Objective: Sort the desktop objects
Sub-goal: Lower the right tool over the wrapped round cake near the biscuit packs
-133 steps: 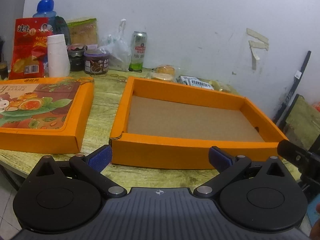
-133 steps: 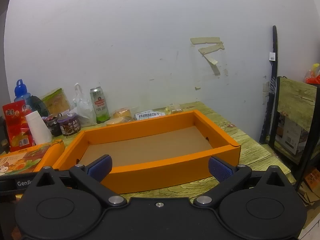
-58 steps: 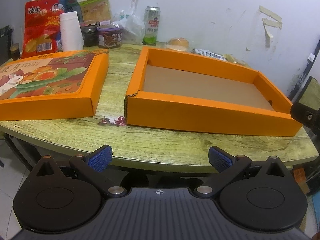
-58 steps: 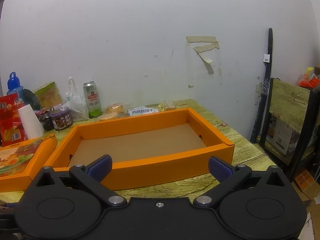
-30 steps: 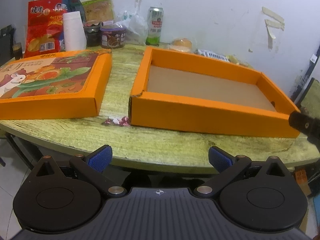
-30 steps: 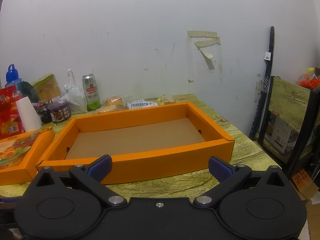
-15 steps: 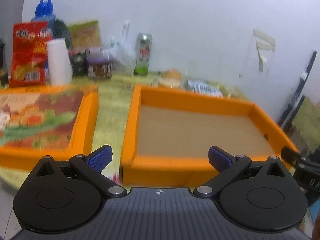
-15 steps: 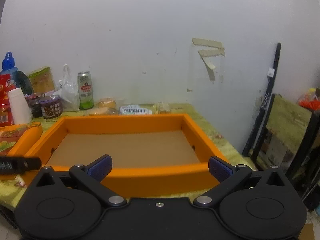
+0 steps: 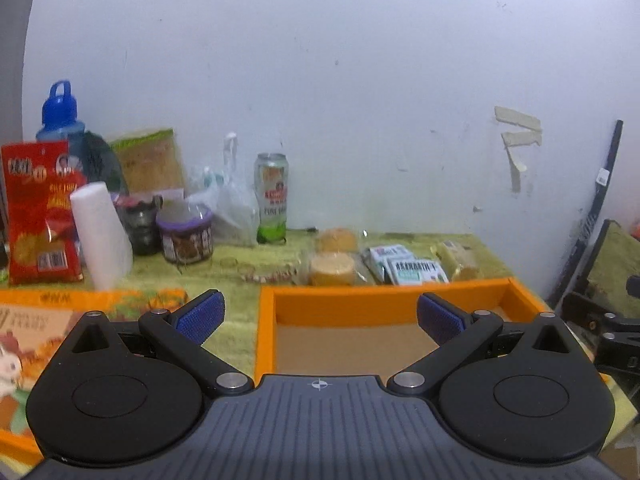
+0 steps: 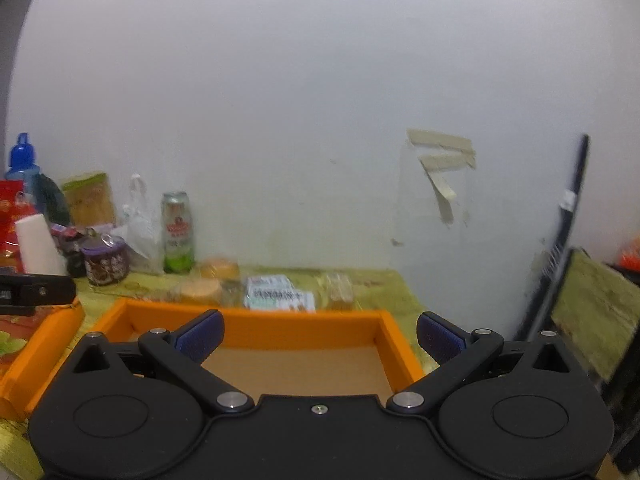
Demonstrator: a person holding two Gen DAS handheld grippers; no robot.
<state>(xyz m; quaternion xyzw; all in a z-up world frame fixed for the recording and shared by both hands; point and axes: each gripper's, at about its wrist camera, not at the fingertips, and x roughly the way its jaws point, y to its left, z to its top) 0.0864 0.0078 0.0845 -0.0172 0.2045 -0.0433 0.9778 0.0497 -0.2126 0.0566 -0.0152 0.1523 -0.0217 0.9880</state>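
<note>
Barely begun, judging by the layout. Orange box tray [image 9: 384,304] at lower centre of the left wrist view, brown floor bare, nothing sorted into it yet. Printed orange lid [image 9: 36,320] flat at lower left, apart from the tray.

Left gripper [image 9: 320,316] spread wide over the tray, blue pads [image 9: 200,316] well apart, nothing between them. Right gripper [image 10: 320,336] likewise spread and empty, above the tray's right half in its own view.

Everything to be sorted ranged along the wall behind the tray. Just past the far rim: two round wrapped pastries [image 9: 334,268], a pair of white-and-green packets [image 9: 404,268], and a pale wrapped bar [image 9: 456,258], probably another snack though too blurred to name. Further left: green drink can [image 9: 273,200] upright, clear plastic bag [image 9: 228,204], purple-lidded jar [image 9: 185,236], dark jar [image 9: 140,224], white paper roll [image 9: 102,236], red snack bag [image 9: 38,208], and blue-capped bottle [image 9: 60,116] at the upper left.

All picking and placing left to do; nearest candidates the pastries and packets beside the far rim.
</note>
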